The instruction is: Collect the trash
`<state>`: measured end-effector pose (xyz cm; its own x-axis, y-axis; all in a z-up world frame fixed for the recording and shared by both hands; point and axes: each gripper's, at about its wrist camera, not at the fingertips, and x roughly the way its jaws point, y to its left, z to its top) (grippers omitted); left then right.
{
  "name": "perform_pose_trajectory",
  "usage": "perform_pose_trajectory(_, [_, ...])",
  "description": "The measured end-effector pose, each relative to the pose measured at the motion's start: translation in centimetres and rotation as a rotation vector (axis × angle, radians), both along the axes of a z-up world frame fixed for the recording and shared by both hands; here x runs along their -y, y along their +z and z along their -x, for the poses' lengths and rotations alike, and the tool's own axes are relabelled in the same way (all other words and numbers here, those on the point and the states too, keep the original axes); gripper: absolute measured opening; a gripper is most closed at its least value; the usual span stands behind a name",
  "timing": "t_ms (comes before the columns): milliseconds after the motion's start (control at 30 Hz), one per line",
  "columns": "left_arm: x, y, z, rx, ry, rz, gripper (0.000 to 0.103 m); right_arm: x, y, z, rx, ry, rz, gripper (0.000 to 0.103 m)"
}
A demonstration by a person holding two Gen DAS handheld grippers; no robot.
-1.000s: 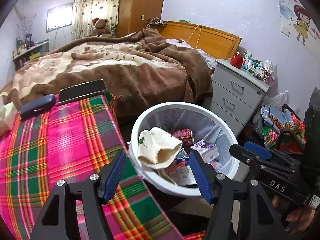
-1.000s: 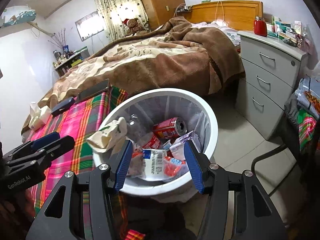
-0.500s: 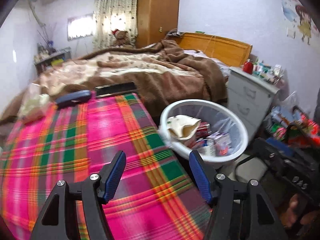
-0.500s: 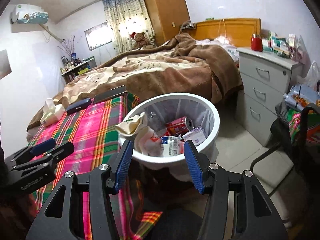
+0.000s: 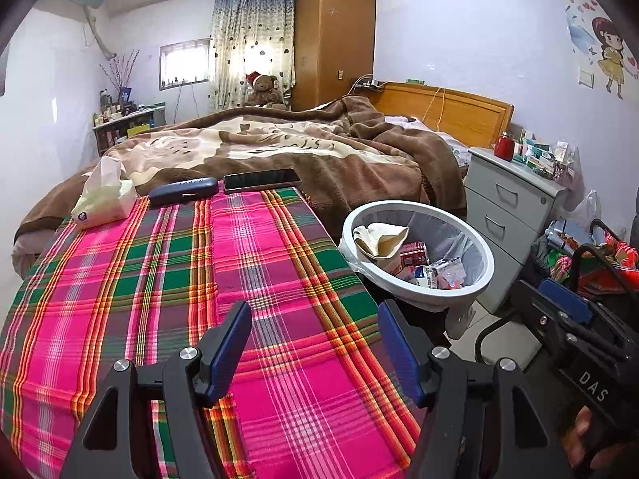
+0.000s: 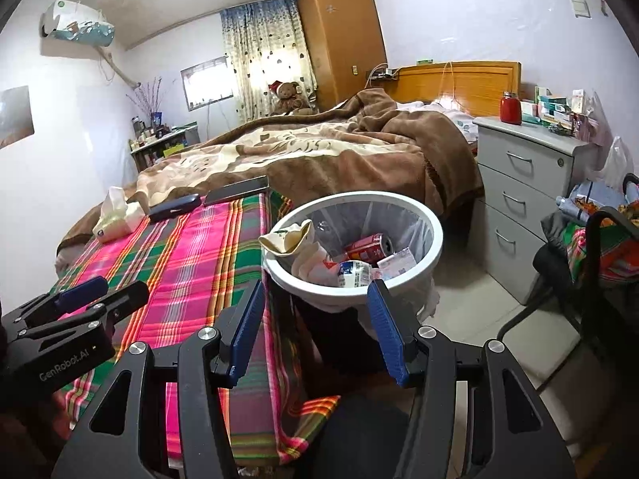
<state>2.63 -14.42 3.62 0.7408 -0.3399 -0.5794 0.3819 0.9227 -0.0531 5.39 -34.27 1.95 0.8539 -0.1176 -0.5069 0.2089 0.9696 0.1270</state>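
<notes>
Your desk (image 5: 120, 299), under a pink-and-green plaid cloth (image 5: 279, 263), carries three things along its far edge: a tissue pack (image 5: 104, 199) at the far left corner, a dark case (image 5: 183, 191), then a phone (image 5: 261, 179).

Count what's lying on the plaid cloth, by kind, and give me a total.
Tissue pack: 1
Dark blue case: 1
Phone: 1
Total: 3, all at the far end of the plaid cloth.
</notes>
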Motion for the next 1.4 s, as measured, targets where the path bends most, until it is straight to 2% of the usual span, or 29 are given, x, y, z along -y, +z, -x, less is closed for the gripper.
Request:
perform_pose_trajectory(167, [0.4,-0.1,0.8,0.015,0.003,-0.020,0.065,-0.3,-0.2,0.2,0.002,0.000,-0.001,0.055])
perform_pose_trajectory(1400, [0.0,0.2,1.5,0.013,0.012,-0.017,0.065,-1.1,-0.1,0.7,0.006,0.002,-0.009,0.055])
